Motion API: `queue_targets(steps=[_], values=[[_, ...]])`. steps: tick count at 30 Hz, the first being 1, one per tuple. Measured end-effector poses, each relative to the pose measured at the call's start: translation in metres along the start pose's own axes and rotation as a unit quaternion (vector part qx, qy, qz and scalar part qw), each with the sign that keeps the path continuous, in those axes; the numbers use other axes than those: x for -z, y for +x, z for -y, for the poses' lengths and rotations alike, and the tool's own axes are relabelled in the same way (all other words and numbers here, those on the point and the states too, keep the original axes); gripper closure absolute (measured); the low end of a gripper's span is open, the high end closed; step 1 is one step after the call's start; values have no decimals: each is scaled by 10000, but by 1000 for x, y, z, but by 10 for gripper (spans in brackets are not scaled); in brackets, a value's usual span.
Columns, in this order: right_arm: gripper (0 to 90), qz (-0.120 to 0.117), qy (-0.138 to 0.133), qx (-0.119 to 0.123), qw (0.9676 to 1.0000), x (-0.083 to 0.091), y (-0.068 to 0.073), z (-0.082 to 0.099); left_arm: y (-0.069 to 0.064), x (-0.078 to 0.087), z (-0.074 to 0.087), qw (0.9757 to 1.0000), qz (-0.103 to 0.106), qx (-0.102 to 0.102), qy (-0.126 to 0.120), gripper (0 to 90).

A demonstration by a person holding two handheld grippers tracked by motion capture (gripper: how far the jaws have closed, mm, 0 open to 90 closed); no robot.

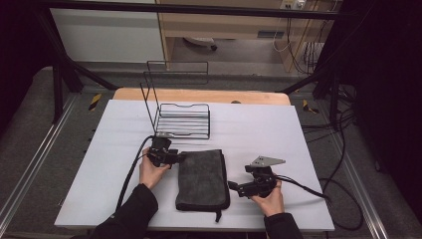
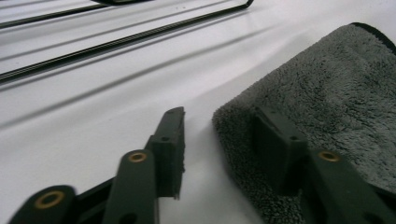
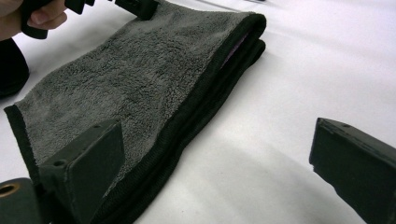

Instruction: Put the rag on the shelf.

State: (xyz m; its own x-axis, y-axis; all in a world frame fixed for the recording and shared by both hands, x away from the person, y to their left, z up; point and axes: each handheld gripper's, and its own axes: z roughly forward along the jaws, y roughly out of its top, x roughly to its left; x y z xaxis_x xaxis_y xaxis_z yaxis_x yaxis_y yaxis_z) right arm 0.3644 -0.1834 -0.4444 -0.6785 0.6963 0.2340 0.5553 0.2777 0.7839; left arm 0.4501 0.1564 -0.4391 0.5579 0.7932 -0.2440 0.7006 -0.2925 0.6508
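**Both grippers at the folded towel, rack beyond it**

From the high view you see the whole layout: the grey towel lies folded in the middle of the white table, and the black wire rack stands at 11 o'clock from it, with nothing inside it that I can see.

Your left gripper is at the towel's far left corner. The left gripper view gives what the high view cannot: one jaw rests on top of the pile, the other is on the bare table just beside the corner. The jaws are apart and do not pinch the cloth.

Your right gripper is at 3 o'clock from the towel. In the right gripper view its jaws stand wide apart, one jaw over the towel's edge, and you see the folded layers and the dark hem.
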Motion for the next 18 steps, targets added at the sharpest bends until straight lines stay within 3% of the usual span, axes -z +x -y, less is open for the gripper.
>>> queue_targets(steps=[10,18], values=[[100,56,-10,-76,10000,-2,-2,-5,-4,-4,3,9999,123,20,80,734],[207,217,-43,-140,9997,-20,-10,-34,-7,-6,4,9999,94,-101,87,774]])
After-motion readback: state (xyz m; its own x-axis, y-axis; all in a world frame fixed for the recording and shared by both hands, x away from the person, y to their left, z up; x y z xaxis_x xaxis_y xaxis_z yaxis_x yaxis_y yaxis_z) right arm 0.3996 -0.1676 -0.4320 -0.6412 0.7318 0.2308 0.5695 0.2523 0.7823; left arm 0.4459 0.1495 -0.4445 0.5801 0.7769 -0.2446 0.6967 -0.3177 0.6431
